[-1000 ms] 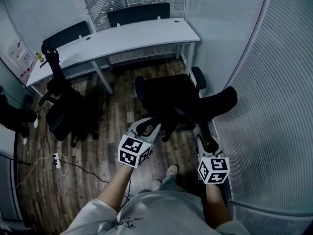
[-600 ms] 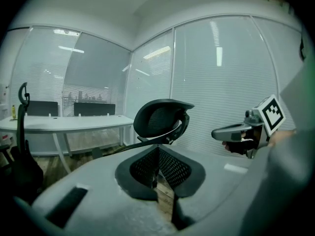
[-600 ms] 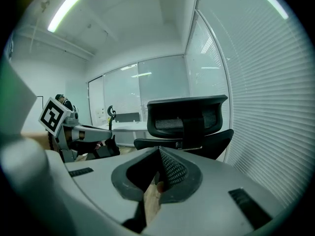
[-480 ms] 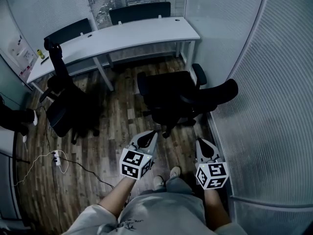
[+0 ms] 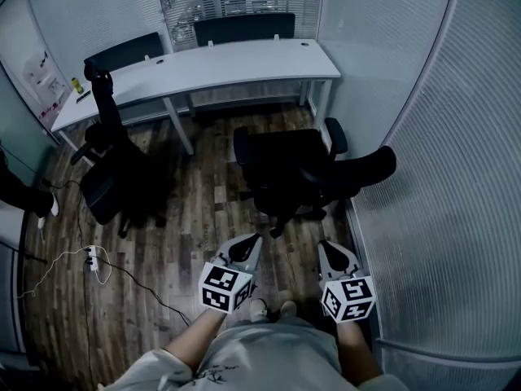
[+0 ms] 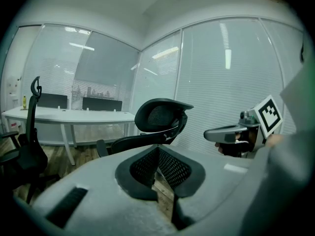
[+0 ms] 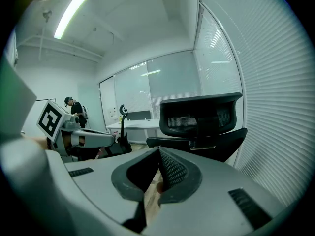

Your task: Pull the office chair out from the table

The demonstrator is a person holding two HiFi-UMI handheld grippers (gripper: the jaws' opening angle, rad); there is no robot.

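- Left tool (image 5: 253, 239) and right tool (image 5: 325, 245) are hanging low in front of the person, side by side. Each one's jaws are pressing together with nothing caught between them.
- A band of wooden floor (image 5: 189, 226) is running between the tools and the chair. Neither tool is touching the chair.
- Office chair (image 5: 286, 163) is standing on open floor, with its backrest turning toward the tools and the glass wall (image 5: 440, 177) at the right and its seat facing the desk.
- Its wheel base is reading as one dark mass in shadow. It is probably sitting clear of the desk legs, though that is not showing firmly.
- Desk (image 5: 244, 59) is sitting beyond, with bare floor showing between its front edge and the seat.
- Judging: the pull-out is looking done, since the chair is no longer tucked under and nothing is gripping it. Little seems to be remaining beyond leaving it where it is standing.
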